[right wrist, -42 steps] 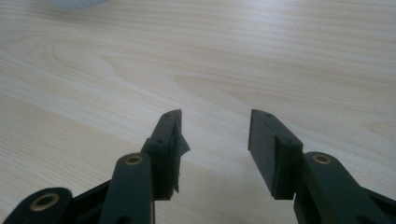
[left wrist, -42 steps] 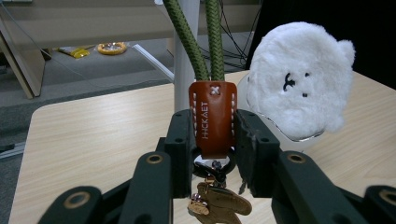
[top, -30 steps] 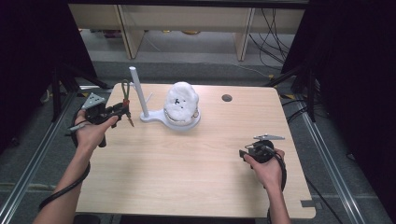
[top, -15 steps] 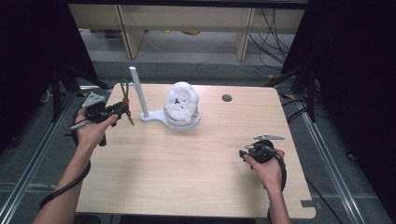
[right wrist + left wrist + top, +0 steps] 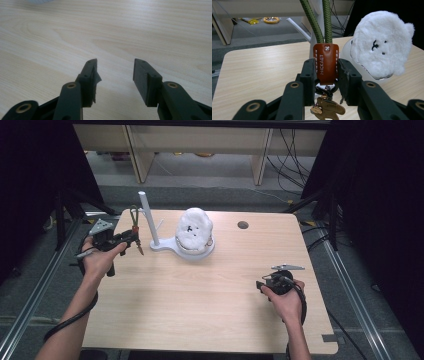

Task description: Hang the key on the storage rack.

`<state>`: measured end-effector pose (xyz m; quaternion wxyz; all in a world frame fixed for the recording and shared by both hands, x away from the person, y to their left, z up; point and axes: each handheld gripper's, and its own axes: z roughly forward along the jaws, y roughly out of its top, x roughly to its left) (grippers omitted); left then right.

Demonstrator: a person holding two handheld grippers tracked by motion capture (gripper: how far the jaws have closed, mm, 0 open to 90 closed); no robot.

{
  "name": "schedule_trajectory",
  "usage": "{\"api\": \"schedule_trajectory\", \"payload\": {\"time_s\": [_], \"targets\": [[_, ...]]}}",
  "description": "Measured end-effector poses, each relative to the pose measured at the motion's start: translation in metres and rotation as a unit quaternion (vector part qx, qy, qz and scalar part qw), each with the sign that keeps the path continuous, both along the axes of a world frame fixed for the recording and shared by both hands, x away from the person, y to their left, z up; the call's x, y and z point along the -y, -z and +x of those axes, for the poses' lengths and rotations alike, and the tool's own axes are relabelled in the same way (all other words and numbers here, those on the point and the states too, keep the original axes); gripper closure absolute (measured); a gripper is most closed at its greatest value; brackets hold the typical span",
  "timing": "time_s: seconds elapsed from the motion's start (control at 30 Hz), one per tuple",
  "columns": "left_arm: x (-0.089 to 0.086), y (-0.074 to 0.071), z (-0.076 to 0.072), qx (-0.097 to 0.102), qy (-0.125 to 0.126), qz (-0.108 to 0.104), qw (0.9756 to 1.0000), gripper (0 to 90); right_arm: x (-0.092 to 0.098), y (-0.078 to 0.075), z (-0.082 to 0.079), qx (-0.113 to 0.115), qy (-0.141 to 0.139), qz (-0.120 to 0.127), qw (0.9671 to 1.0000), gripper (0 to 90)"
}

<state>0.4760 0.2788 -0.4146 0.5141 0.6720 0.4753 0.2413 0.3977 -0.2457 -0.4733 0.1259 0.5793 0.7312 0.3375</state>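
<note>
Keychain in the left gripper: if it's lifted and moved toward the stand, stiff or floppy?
Likely floppy. The green cord loop is braided rope, so it should bend and sway. The brown leather tab, pinched in the left gripper, looks stiffer. The brass charms hang free below and will probably swing.

white stand [image 5: 152, 242] and plush toy [image 5: 194, 231] block the table's [image 5: 200, 310] far middle; near half lies open

Left gripper [image 5: 325, 72] raised, jaws clamped; right gripper [image 5: 115, 75] low, seemingly resting, jaws apart.
</note>
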Motion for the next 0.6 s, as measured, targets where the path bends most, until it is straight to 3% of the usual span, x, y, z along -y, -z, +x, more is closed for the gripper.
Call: {"api": "schedule_trajectory", "payload": {"time_s": [0.1, 0.6], "targets": [[0.0010, 0.0018, 0.0011, -0.003, 0.001, 0.002, 1.0000, 67.4, 0.0023, -0.0005, -0.0002, 0.000, -0.009, -0.010, 0.9999, 55.3], [0.0070, 0.0103, 0.0091, -0.014, -0.001, 0.001, 0.9999, 67.2, 0.0037, -0.0001, 0.0006, 0.007, -0.013, -0.013, 0.9998, 55.4]]}}
